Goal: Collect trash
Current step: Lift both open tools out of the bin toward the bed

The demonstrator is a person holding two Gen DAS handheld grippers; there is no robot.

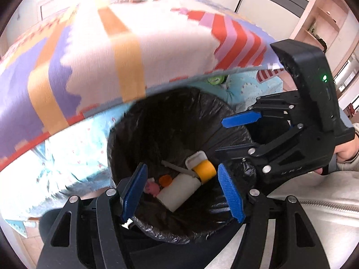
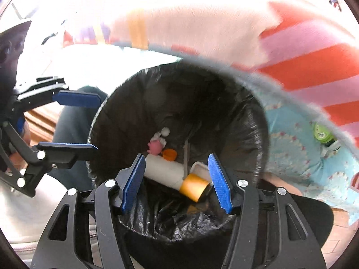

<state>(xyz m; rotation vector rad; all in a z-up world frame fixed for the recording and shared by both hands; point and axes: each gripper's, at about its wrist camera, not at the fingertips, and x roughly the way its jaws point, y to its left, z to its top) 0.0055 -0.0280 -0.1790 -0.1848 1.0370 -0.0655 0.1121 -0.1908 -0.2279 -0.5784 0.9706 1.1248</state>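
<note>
A bin with a black liner stands beside the bed. At its bottom lie a white tube, a yellow tape roll, a small white container, an orange cap and a pink toy. My left gripper is open and empty above the bin's mouth. My right gripper is open and empty over the bin too.
A bed with a patterned purple, orange and red blanket and a light blue sheet stands right behind the bin. A green object lies under the blanket's edge. Shelves stand at the far right.
</note>
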